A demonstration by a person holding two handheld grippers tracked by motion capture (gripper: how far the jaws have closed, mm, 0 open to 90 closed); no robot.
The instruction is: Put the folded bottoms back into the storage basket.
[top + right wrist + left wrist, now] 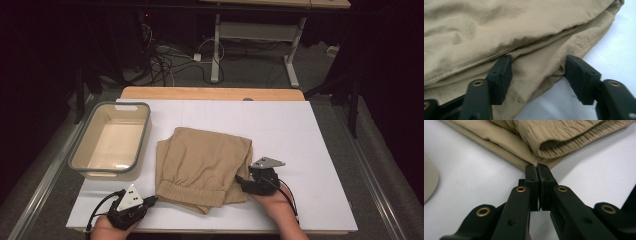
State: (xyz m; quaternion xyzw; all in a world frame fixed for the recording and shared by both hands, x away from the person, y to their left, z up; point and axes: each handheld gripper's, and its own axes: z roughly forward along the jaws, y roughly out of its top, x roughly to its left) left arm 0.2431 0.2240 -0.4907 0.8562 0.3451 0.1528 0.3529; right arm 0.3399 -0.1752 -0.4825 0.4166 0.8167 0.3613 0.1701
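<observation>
The folded beige cotton trousers [202, 165] are not yet gripped: right gripper [537, 75] half-wide around their lower edge, left gripper [538, 173] closed empty just before the waistband.

The left tongs [538, 167] are pressing their jaws together, tips just touching the folded tan trousers [554, 140] lying on the white counter [469, 177].

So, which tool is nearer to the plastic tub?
Left. The left tool sits just below the tub, at the trousers' waistband corner; the right tool is across the trousers, at their right edge.
</observation>
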